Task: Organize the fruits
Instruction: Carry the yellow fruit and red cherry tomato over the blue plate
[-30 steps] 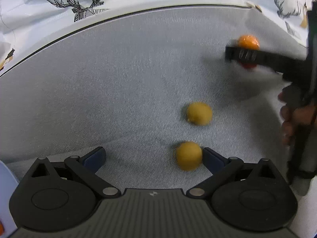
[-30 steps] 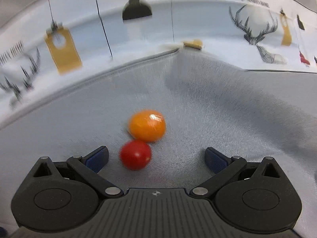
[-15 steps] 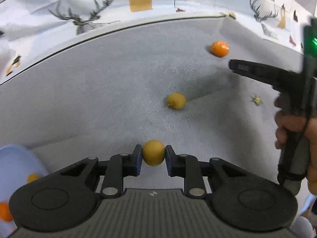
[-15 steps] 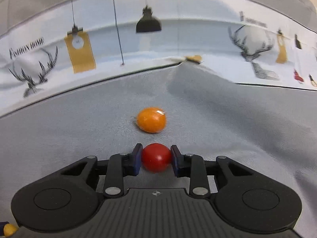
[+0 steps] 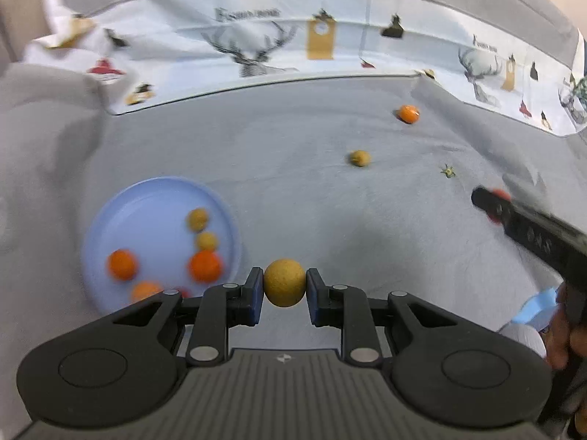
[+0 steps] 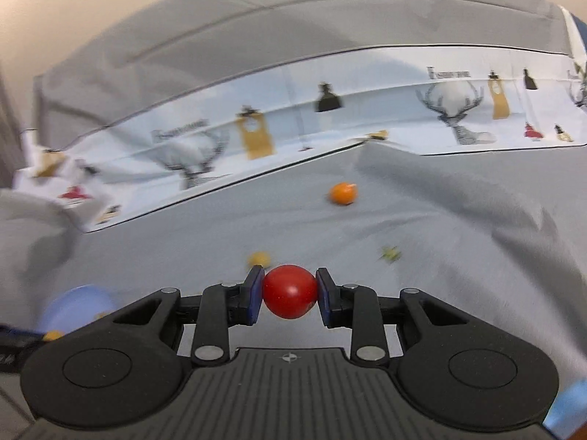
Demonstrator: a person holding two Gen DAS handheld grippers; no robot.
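My left gripper [image 5: 284, 283] is shut on a round yellow fruit [image 5: 284, 281] and holds it above the grey cloth, just right of a light blue plate [image 5: 146, 201] that holds several orange and yellow fruits. My right gripper [image 6: 290, 291] is shut on a red tomato [image 6: 290, 291], lifted off the cloth; it also shows in the left wrist view [image 5: 493, 203] at the right. An orange fruit [image 5: 409, 113] [image 6: 343, 193] and a small yellow fruit [image 5: 359, 157] [image 6: 259, 257] lie loose on the cloth.
A small green stem [image 5: 448, 172] [image 6: 390, 253] lies on the cloth. A white deer-print sheet [image 5: 256, 58] borders the far side. The blue plate [image 6: 75, 306] shows blurred at the lower left of the right wrist view.
Both grippers have lifted and pulled back with their fruits held. The left one has swung towards the blue plate, which is now in full view.
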